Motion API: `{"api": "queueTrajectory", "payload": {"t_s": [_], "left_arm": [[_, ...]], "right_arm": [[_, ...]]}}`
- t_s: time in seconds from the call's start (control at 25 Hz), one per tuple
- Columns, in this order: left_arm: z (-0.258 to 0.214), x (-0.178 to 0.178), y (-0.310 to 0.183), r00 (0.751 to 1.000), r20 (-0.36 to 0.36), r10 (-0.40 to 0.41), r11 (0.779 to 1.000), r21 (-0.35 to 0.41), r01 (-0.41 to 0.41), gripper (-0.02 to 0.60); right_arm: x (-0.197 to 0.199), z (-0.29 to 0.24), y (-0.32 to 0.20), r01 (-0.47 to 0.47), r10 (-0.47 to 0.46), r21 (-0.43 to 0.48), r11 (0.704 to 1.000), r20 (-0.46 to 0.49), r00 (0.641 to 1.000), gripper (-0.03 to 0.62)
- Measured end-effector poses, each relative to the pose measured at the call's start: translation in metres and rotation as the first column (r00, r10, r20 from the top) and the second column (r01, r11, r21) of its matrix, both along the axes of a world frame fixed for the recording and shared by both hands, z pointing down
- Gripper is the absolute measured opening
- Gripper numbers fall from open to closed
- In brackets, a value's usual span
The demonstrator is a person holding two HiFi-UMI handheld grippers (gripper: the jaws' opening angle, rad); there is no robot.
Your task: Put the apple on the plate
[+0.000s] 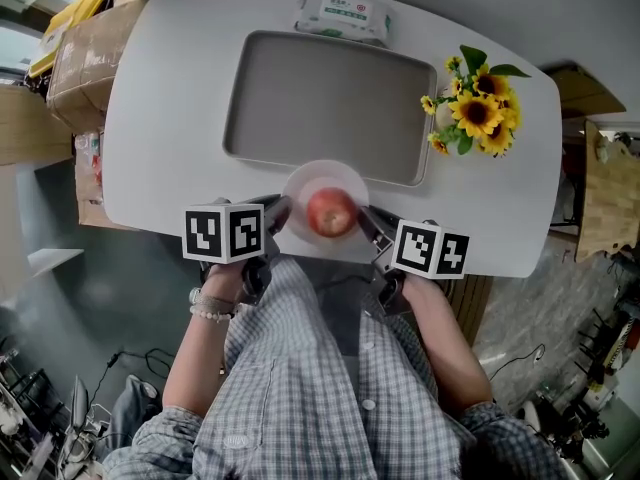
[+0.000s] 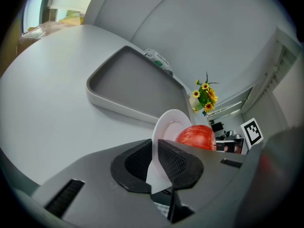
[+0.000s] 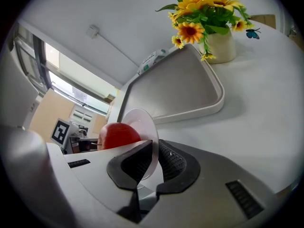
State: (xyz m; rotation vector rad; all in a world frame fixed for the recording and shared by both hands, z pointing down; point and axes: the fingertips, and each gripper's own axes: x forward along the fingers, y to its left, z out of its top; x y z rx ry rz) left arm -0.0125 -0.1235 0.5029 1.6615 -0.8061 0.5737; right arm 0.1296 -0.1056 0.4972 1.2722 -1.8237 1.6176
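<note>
At table edge (image 1: pixel 170 183), left claw (image 1: pixel 278 211) and right claw (image 1: pixel 371 224), seemingly level, clamp the plate (image 1: pixel 303 181)

Nothing legible in any view

The pack (image 1: pixel 343 15) at the 12 o'clock edge of the table (image 1: pixel 160 118) has a white label with green printing. The print is too small and soft to read in the head view. In the left gripper view the pack (image 2: pixel 158 60) is only a green-and-white smear, and the same holds in the right gripper view (image 3: pixel 151 61). The left cube (image 1: pixel 224 232) at 7 o'clock and the right cube (image 1: pixel 431 249) at 5 o'clock bear black-and-white square code patterns, not letters or digits. Any print on the cardboard box (image 1: pixel 85 48), off the table at 10 o'clock, cannot be made out.
</note>
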Motion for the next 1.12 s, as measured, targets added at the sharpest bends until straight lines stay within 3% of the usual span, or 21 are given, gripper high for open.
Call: {"api": "queueTrajectory", "payload": {"t_s": [0.28, 0.72, 1.12], "left_arm": [[-0.011, 0.004, -0.030, 1.000, -0.001, 0.012, 0.999, 0.044, -0.012, 0.043], [-0.032, 0.007, -0.090, 0.998, -0.052, -0.029, 0.994, 0.106, 0.034, 0.041], [-0.029, 0.005, -0.134, 0.998, -0.035, -0.043, 0.989, 0.142, 0.048, 0.041]], "right_arm": [[0.004, -0.010, -0.029, -0.009, 0.009, 0.049, 0.999, 0.004, 1.000, 0.051], [0.009, -0.030, -0.094, -0.025, 0.025, 0.144, 0.989, 0.000, 1.000, 0.051], [0.007, -0.030, -0.139, -0.018, 0.021, 0.174, 0.985, -0.018, 1.000, 0.051]]}}
